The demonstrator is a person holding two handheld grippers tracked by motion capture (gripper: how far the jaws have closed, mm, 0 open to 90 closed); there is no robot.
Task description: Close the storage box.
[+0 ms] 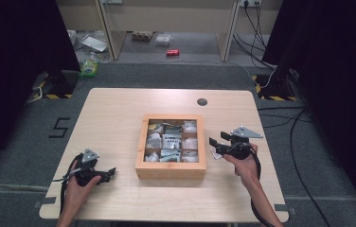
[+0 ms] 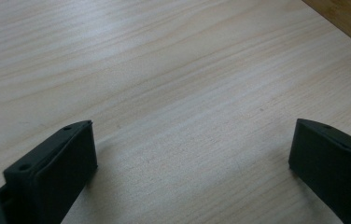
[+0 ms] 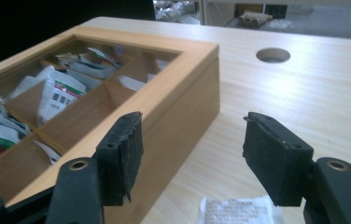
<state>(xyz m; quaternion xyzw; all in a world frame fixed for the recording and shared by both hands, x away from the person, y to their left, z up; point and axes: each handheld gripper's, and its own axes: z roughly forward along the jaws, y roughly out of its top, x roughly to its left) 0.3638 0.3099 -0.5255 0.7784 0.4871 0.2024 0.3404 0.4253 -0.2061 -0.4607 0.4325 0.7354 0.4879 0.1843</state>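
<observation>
A wooden box [image 1: 170,171] with several compartments of white and green packets [image 1: 171,141] stands at the middle of the table. In the right gripper view its near wall [image 3: 183,107] is just ahead of the jaws, with packets [image 3: 54,95] inside. My right gripper [image 1: 212,145] is open just right of the box, and a small white packet [image 3: 239,210] lies on the table under its jaws. My left gripper [image 1: 111,172] is open low over bare wood at the front left, pointing toward the box, with nothing between its fingers [image 2: 52,170].
The light wooden table [image 1: 110,118] has a round cable hole [image 1: 202,101] behind the box, also visible as the hole [image 3: 273,55]. Black curtains, cables and floor clutter lie beyond the table's far edge. A corner of the box [image 2: 346,18] shows ahead of the left gripper.
</observation>
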